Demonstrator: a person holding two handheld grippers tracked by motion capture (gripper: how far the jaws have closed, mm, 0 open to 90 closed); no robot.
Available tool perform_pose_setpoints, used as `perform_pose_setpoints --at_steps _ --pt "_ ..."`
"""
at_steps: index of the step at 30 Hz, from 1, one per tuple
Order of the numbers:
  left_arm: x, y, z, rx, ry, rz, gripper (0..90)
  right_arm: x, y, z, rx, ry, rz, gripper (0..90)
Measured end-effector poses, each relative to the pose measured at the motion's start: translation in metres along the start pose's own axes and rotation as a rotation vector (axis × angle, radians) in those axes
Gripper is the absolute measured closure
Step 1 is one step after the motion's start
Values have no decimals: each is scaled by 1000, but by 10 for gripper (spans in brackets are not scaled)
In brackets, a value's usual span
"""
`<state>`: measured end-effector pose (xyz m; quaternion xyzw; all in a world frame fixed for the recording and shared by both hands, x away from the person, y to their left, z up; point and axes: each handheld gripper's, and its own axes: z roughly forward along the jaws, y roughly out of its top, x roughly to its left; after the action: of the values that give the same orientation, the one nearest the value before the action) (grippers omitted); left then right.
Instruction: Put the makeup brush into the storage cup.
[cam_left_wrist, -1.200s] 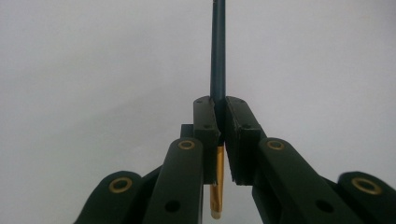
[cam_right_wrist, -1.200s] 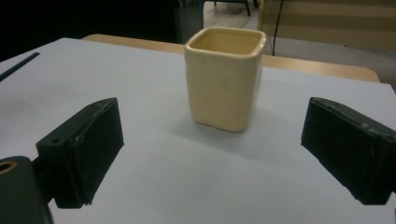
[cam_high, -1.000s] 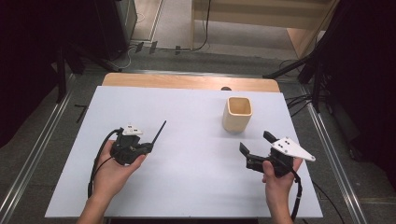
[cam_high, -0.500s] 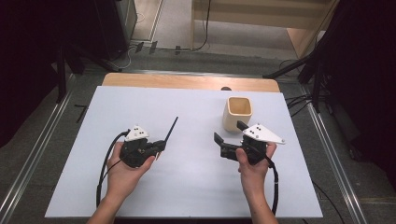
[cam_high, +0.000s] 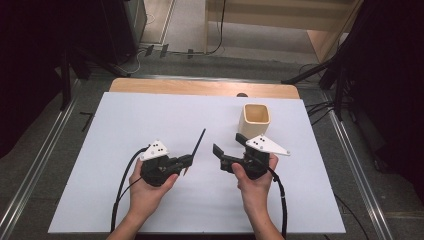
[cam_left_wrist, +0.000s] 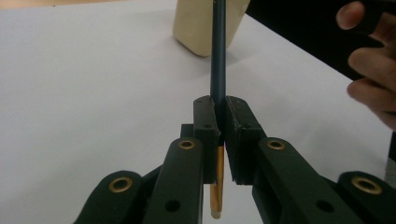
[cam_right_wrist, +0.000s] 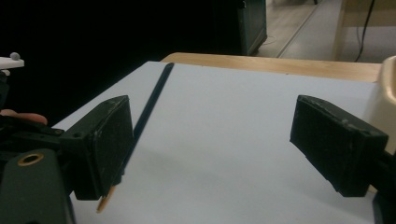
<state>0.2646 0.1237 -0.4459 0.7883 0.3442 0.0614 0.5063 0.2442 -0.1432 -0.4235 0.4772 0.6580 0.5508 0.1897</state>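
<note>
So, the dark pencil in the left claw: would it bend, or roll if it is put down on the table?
The pencil probably stays stiff: it juts straight out of the shut left claw without sagging. It seems light, since a pinch near one end carries it. Long and slim, it may roll on the smooth white table.

The pencil (cam_left_wrist: 218, 56) had a dark blue-black barrel and a bare orange-tan wooden tip. Both the left gripper (cam_high: 186, 161) and the right gripper (cam_high: 229, 148) were black, each topped by a pale grey plate, with brass-coloured rivets on the left one's arms. The cup (cam_high: 256, 120) was cream. The bench (cam_high: 150, 120) was plain white, edged in light wood at its far side.
</note>
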Motion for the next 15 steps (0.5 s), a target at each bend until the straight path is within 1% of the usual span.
perform_pose_setpoints --at_steps 2,3,5,6,7,8,10,12,13,14,15 --pt "-2 -1 1 -6 -12 -1 848 8 -2 6 16 13 15 167" --pt "-2 -1 2 -13 -14 0 848 8 -2 6 16 13 15 167" --pt "-3 -2 2 -20 -25 -5 848 13 -5 12 24 8 66 211" --pt "-4 -3 2 -26 -23 -1 848 13 -5 12 24 8 66 211" --pt "-5 -3 2 -35 -29 -3 848 15 -5 13 25 9 86 222" --pt "-6 -4 2 -43 -32 0 848 18 -7 16 31 20 105 250" --pt "-7 -4 2 -51 -39 -4 848 20 -8 17 33 28 104 260" --pt "-9 -4 2 -57 -38 2 849 23 -10 18 34 43 114 302" --pt "-9 -4 2 -56 -39 2 848 25 -12 19 32 66 133 347" --pt "-10 -4 2 -64 -40 4 849 25 -13 20 33 70 151 378" --pt "-10 -4 2 -64 -40 4 848 25 -13 20 33 70 151 378"
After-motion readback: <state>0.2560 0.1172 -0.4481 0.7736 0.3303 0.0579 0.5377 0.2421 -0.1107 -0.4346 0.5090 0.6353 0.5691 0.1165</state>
